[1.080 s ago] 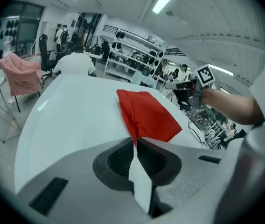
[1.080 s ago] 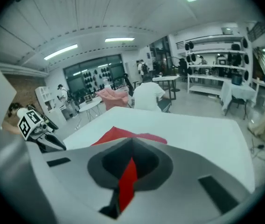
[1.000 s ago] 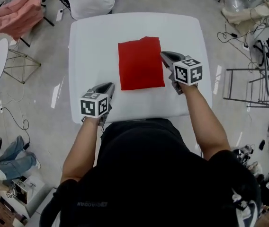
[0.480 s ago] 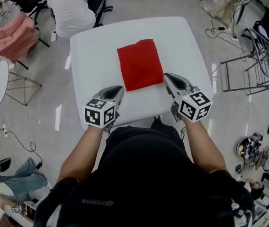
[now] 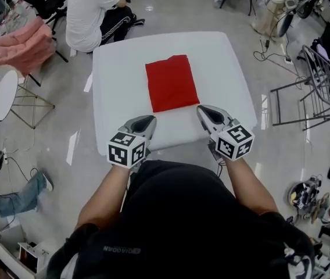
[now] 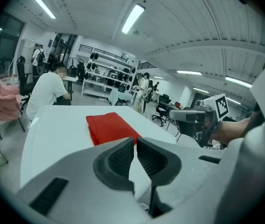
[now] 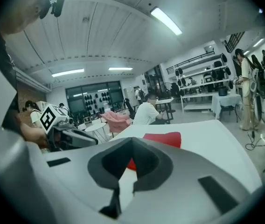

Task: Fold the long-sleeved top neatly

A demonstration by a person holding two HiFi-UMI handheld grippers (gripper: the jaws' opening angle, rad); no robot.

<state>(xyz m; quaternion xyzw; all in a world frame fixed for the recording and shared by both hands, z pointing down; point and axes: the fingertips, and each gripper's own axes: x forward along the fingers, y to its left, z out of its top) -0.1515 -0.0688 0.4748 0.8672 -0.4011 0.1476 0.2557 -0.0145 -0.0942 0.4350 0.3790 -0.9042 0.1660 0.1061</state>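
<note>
Now left gripper (image 5: 149,120), right gripper (image 5: 201,109) perhaps higher, farther from red top (image 5: 171,82)

The right gripper (image 5: 205,111), beside the folded red top (image 5: 171,82) a second ago, now hangs back over the near edge of the table (image 5: 179,141); the left gripper (image 5: 148,121) draws back too (both clear of the cloth).
</note>
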